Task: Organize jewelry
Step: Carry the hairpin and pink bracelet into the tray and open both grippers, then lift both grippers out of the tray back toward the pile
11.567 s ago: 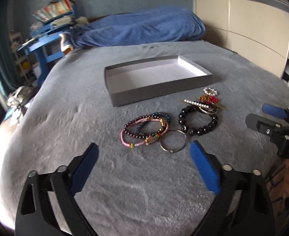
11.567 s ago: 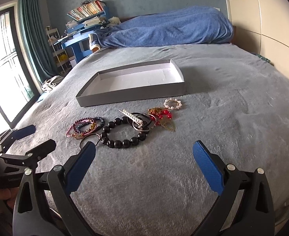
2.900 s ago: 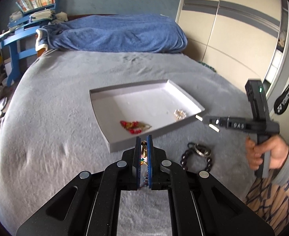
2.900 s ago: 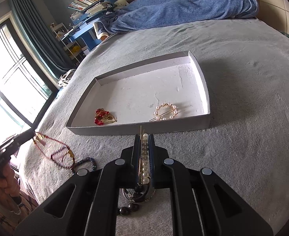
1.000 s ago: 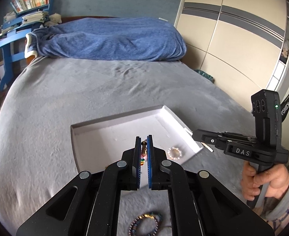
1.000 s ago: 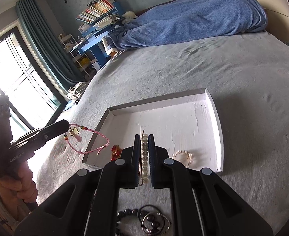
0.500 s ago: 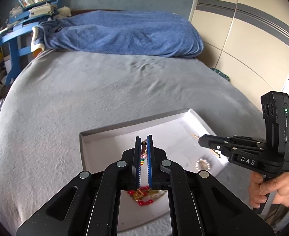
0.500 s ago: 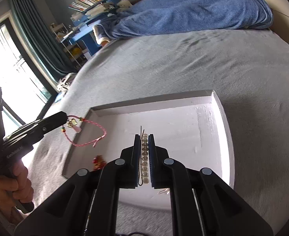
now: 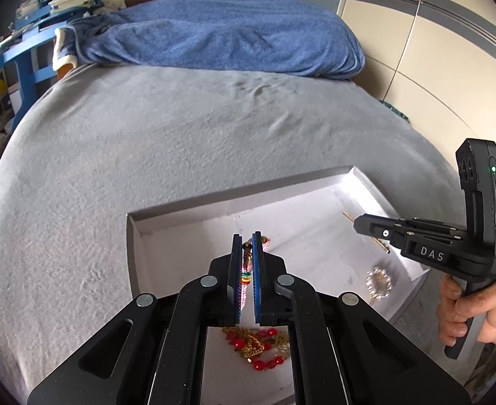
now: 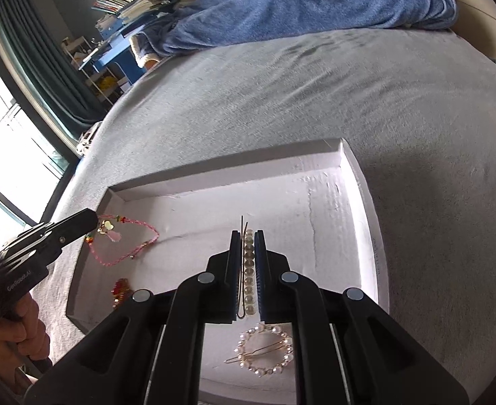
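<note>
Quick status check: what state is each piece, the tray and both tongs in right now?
Left tongs: shut on pink cord bracelet, which hangs over the tray.
Right tongs: shut on pearl hair pin, above the tray.
Tray: open, on the bed.
Pearl ring clip: lying flat in tray.
Red bead piece: lying in tray.

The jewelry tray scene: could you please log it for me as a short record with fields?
surface: grey bed cover
container: shallow white tray
left hand-held gripper: shut on pink cord bracelet, which hangs over the tray's left side
right hand-held gripper: shut on pearl hair pin, held over the tray
already lying in tray: round pearl clip, red bead jewelry
background: blue blanket
</note>
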Demonstrator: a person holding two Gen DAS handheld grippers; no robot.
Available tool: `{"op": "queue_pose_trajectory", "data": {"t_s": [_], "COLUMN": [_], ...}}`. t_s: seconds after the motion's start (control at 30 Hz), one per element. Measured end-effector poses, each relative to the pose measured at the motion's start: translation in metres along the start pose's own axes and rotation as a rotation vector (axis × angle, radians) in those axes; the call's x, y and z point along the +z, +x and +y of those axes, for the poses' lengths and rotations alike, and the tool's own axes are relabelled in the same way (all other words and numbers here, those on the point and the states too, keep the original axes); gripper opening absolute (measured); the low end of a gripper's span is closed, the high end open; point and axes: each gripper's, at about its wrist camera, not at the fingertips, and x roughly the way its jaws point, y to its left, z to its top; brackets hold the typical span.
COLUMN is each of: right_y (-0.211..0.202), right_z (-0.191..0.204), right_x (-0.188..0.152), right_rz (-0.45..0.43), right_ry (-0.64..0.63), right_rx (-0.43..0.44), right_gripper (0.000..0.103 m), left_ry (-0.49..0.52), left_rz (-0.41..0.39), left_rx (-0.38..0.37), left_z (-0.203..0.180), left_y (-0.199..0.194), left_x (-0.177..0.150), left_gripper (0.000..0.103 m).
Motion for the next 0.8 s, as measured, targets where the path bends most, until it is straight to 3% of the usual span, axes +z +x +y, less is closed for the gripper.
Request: {"op": "queue_pose_trajectory", "data": {"t_s": [0.4, 0.53, 0.63, 0.73, 0.8], "right_y": [0.018, 0.016, 0.009, -0.002, -0.010], "right_z": [-0.016, -0.020, -0.021, -0.018, -0.016], "right_x": [-0.003, -0.002, -0.001, 0.001, 0.002], "right_rz": [0.050, 0.052, 0.034, 0.007, -0.010], "right_ry": [0.039, 0.052, 0.056, 0.046, 0.037], "right_rx": [-0.046, -0.046, -0.040, -0.031, -0.028], "right_gripper": [0.008, 0.009, 0.021, 0.023, 0.028], "left_ry": [-0.001, -0.008, -0.016, -0.020, -0.020], "left_rz": [0.074, 0.072, 0.051, 0.032, 0.015], "left_rx": [0.032, 0.044, 0.040, 0.036, 0.038], "left_z": [0.002, 0.003, 0.004, 0.005, 0.005], "left_y": [0.014, 0.009, 0.001, -0.007, -0.014], "left_x": [-0.012, -0.013, -0.013, -0.011, -0.010], "left_gripper": [0.006, 0.023, 0.033, 0.039, 0.051]}}
